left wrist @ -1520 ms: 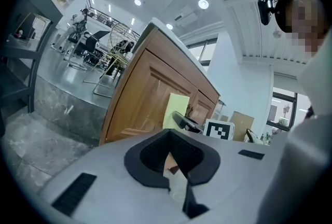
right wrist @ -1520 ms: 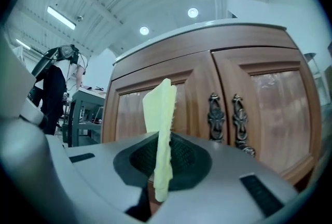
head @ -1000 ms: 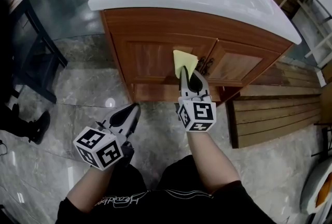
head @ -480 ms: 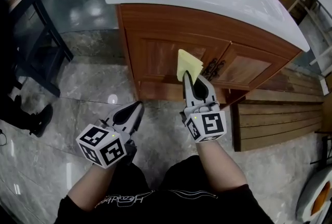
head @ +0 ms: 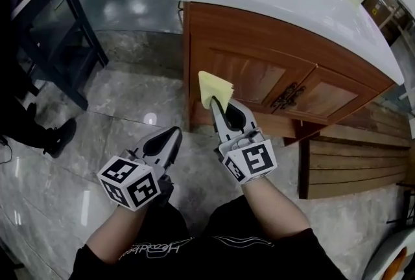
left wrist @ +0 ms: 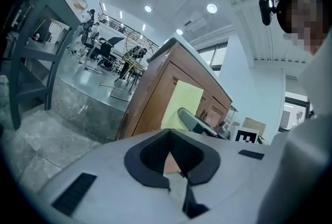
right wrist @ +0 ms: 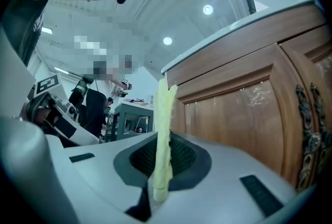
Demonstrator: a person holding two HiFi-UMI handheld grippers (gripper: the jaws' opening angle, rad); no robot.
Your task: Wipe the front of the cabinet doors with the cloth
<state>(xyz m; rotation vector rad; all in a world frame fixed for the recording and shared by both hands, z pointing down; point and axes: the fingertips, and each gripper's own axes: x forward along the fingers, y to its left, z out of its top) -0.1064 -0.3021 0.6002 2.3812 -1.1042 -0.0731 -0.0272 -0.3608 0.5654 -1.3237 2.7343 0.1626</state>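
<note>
Risk noted: the narrow pinch could let the cloth [head: 214, 86] slip under wiping pressure, or it could snag on the ornate handles [head: 290, 96]. The cloth was pale yellow, folded, upright before the left cabinet door [head: 249, 78], contact unconfirmed. The right gripper [head: 216, 105] was clamped on its lower edge; the left gripper [head: 172, 137] was closed, empty.

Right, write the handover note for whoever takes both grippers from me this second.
The right gripper is shut on the yellow cloth, which stands upright in its jaws.
The left gripper is shut and empty, held low and short of the cabinet.
The cloth is up by the outer edge of the left door; whether it touches the wood cannot be told.
Done: cloth gripped and brought to the cabinet front.
Left: no wiped area shows, so wipe the left door, then the right door.
</note>
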